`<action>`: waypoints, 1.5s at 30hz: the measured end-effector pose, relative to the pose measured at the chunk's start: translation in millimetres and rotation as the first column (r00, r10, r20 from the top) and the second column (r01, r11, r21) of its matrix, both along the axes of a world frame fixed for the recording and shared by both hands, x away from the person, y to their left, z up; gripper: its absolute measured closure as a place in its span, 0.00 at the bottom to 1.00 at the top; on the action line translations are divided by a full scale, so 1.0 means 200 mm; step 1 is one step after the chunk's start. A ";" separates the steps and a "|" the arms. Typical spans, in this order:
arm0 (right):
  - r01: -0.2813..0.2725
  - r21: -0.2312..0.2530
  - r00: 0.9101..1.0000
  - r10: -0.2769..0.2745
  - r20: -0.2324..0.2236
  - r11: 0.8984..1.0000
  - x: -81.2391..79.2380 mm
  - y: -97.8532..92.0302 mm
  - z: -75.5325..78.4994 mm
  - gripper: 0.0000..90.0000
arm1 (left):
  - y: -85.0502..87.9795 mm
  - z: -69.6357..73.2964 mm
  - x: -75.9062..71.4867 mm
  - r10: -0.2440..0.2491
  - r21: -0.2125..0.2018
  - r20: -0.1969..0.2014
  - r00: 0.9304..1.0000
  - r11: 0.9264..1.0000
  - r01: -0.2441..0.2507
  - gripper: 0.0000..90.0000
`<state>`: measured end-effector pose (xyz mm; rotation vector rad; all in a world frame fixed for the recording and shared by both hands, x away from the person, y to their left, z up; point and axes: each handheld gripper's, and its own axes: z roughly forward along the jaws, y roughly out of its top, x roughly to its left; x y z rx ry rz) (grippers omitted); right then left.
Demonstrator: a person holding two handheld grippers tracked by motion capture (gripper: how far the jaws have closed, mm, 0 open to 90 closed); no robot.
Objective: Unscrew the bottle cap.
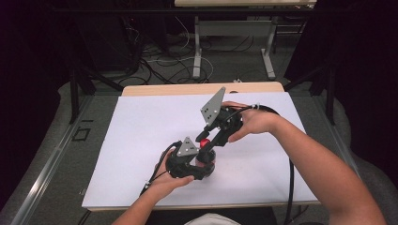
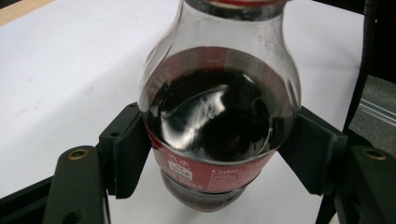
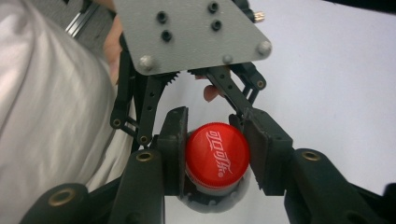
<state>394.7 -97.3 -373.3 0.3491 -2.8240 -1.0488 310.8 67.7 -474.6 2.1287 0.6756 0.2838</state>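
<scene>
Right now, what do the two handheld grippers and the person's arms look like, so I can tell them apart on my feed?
Both grippers are black, with linkage arms, brass-coloured pivot bushings and ribbed black pads. The left gripper and the right gripper each carry a grey three-cornered plate with dark screw holes, and a black cable trails from each. The forearms are bare, with no sleeves showing; a pale garment is at the bottom edge.

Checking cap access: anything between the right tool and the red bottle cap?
Nothing visible. The right tool has its jaws on either side of the red plastic screw cap, while the left tool clamps the cola bottle.
</scene>
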 end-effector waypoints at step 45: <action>0.633 0.041 0.774 -0.632 -0.032 0.773 -0.19 0.07 -0.02 0.68 | 0.04 0.01 0.03 0.092 0.011 -0.005 0.996 0.996 -0.092 0.33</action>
